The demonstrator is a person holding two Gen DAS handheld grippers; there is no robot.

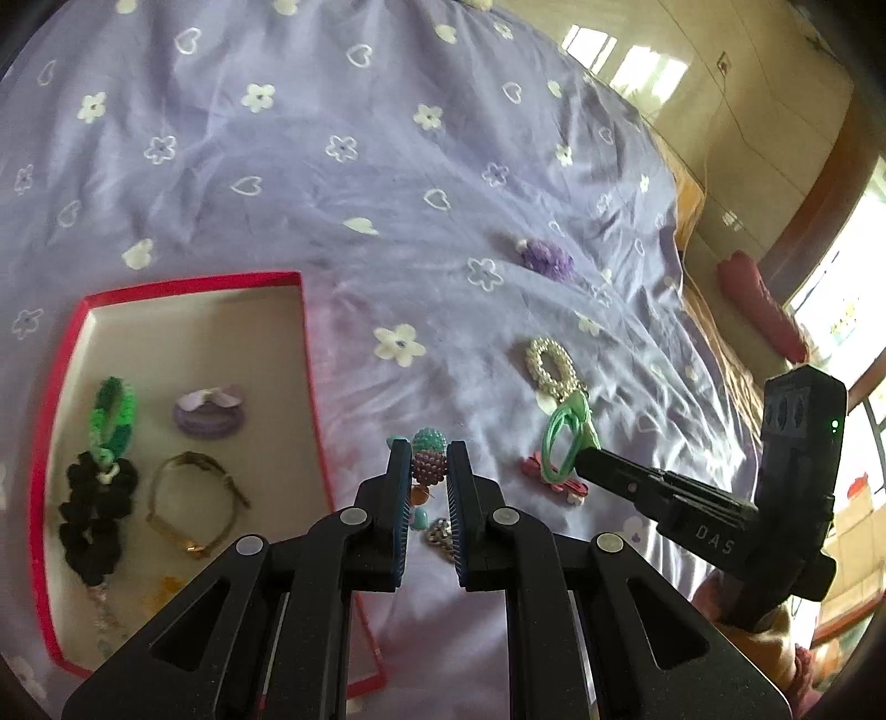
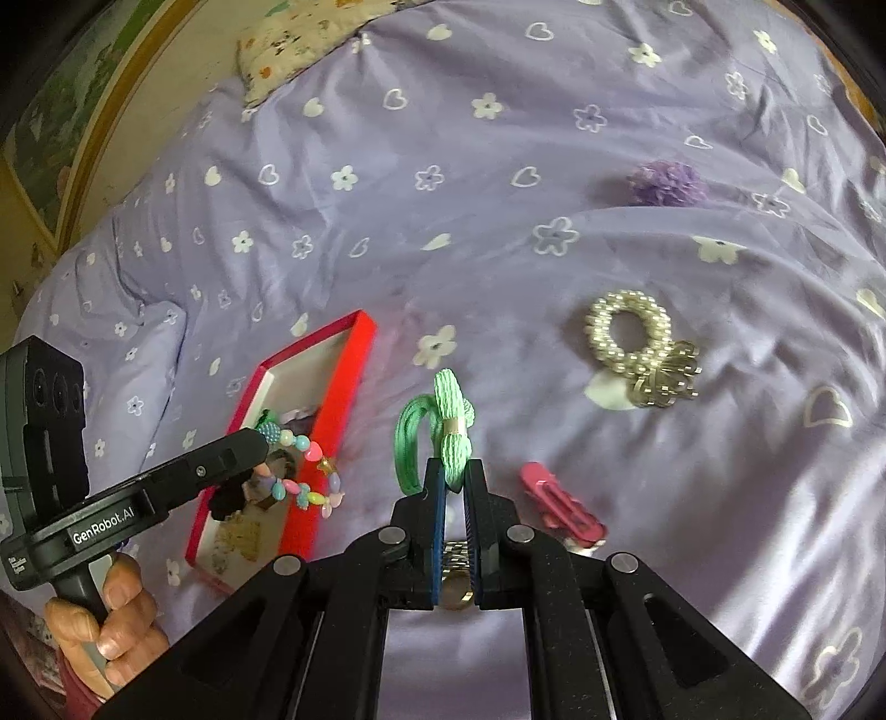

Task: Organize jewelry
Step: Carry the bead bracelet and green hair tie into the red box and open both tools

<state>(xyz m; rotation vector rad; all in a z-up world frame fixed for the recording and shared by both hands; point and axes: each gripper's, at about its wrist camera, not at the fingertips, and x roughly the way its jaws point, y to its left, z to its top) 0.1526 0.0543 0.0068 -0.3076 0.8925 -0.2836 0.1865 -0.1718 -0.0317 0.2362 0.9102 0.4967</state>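
Note:
My left gripper (image 1: 428, 468) is shut on a beaded bracelet (image 1: 429, 457) with teal and purple bead balls, held above the bedspread just right of the red tray (image 1: 307, 354); the bracelet also shows in the right wrist view (image 2: 304, 471). My right gripper (image 2: 454, 477) is shut on a green hair tie (image 2: 443, 426), lifted off the bed; it also shows in the left wrist view (image 1: 565, 435). The tray holds a green braided band (image 1: 113, 415), a black scrunchie (image 1: 94, 515), a purple hair tie (image 1: 207, 415) and a gold bracelet (image 1: 188, 504).
On the purple flowered bedspread (image 2: 498, 166) lie a pearl hair tie (image 2: 637, 343), a pink hair clip (image 2: 559, 507), a purple pompom (image 2: 667, 185) and a silver piece (image 1: 440, 534). A pillow (image 2: 288, 50) lies at the back left.

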